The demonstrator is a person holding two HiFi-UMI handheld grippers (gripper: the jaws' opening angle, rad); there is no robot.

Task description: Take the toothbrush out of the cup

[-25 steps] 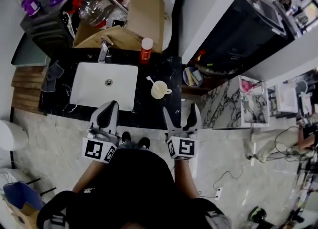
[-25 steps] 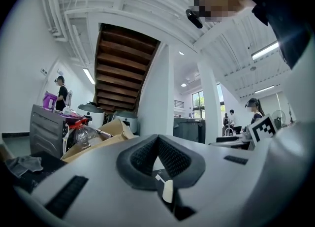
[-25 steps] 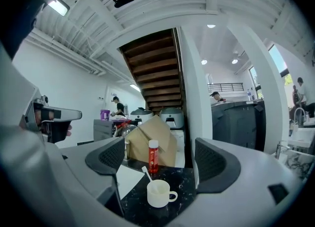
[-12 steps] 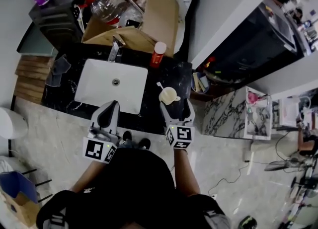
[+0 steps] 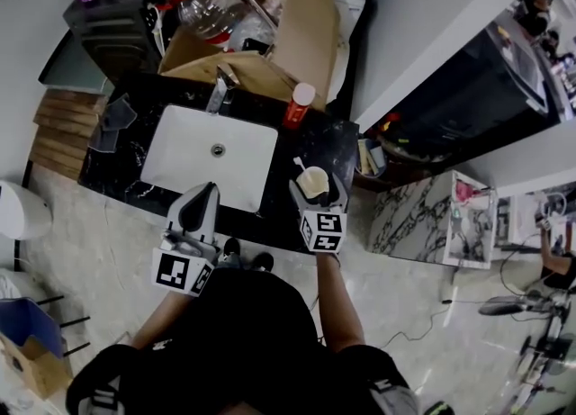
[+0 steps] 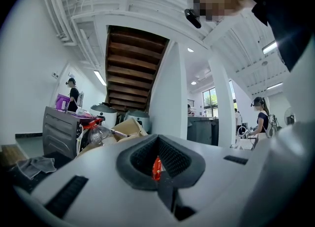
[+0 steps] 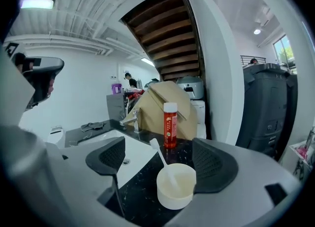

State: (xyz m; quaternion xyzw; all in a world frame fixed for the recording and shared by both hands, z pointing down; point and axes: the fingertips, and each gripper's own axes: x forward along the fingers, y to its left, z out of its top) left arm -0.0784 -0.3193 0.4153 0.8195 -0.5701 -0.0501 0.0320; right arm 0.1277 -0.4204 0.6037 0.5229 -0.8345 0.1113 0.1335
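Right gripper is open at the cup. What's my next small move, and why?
Probably raise the right gripper slightly, so its fingers bracket the toothbrush handle above the rim. The open fingers now flank the cup itself, which sits close to the right finger. Closing here would likely pinch the cup, not the handle.

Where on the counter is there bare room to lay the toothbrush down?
Bare black counter lies between the sink and the cup, and behind the cup up to the red bottle. The back is crowded: faucet, red bottle, cardboard box.
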